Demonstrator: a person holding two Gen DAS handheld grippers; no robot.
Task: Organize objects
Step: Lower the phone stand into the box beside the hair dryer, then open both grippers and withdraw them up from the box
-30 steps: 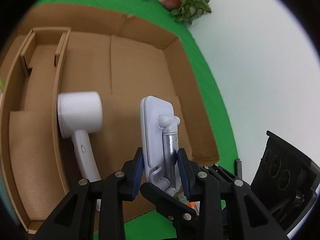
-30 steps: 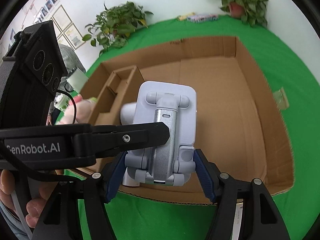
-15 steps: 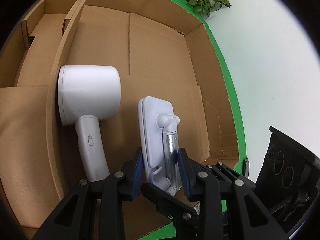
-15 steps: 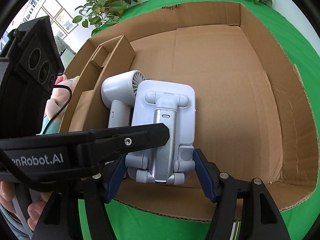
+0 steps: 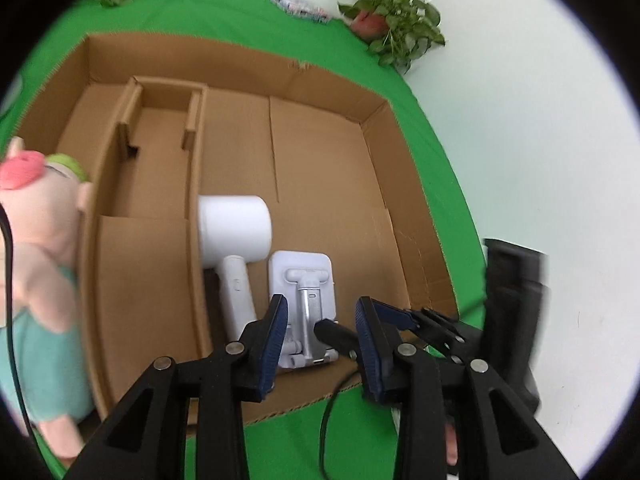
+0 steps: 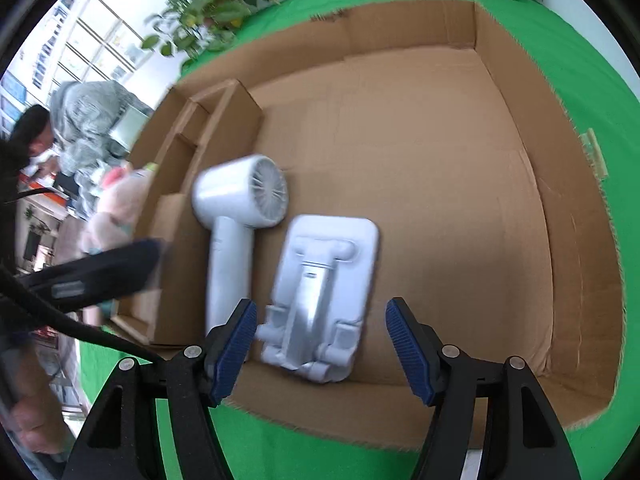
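A white folding phone stand (image 5: pixel 302 304) (image 6: pixel 324 300) lies flat on the floor of the open cardboard box (image 5: pixel 320 184) (image 6: pixel 440 184), near its front wall. A white hair dryer (image 5: pixel 236 248) (image 6: pixel 236 224) lies just left of it, against the cardboard divider (image 5: pixel 194 216). My left gripper (image 5: pixel 322 340) is open above the box's front edge, over the stand. My right gripper (image 6: pixel 322 344) is open too, with the stand lying between and beyond its fingers. Neither holds anything.
A pink plush pig in a teal shirt (image 5: pixel 36 264) (image 6: pixel 120 204) stands outside the box on the left. The box sits on a green cloth (image 5: pixel 304 444). Potted plants (image 5: pixel 392 20) stand at the back. The box's left part has small compartments (image 5: pixel 160 140).
Both grippers have let go of the phone stand and opened. The stand now lies in the box beside the hair dryer, and both grippers have pulled back and up.
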